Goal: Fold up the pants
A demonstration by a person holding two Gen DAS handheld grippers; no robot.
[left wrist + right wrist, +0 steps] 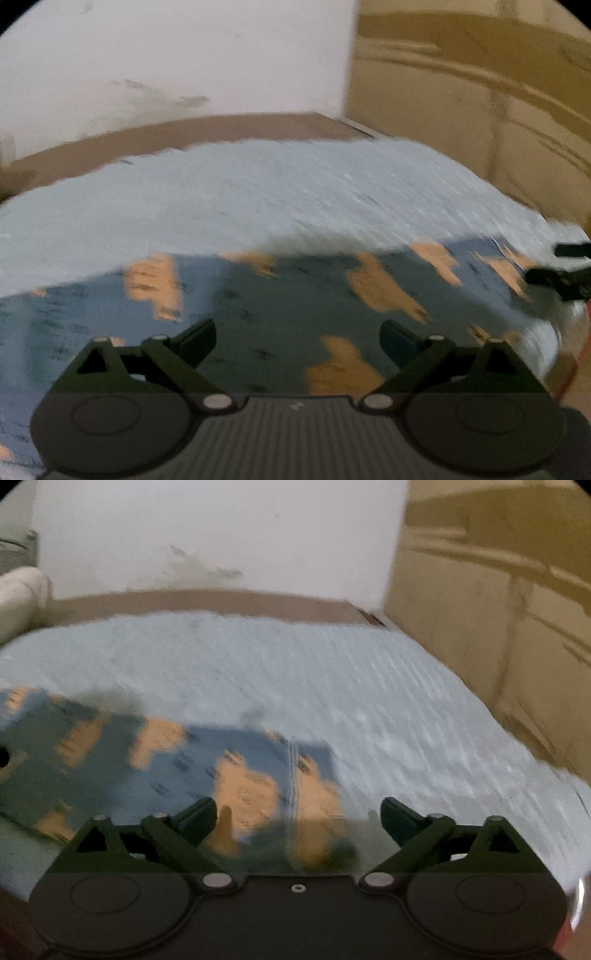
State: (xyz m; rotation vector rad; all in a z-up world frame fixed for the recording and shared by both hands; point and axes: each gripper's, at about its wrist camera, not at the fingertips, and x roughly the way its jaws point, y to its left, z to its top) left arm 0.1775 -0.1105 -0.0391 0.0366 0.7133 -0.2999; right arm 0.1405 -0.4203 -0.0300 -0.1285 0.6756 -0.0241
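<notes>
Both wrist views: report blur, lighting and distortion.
Left wrist: motion blur smears the patterned pants and the light blue bed cover; dim light; fisheye bends the wardrobe. Right wrist: pants smeared likewise, a shadow along their far edge, black corners.

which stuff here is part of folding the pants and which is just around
Part of the job:
patterned pants
left gripper, open
right gripper, open
light blue bedcover under the pants

Just around:
white pillow
wooden wardrobe
white wall
</notes>
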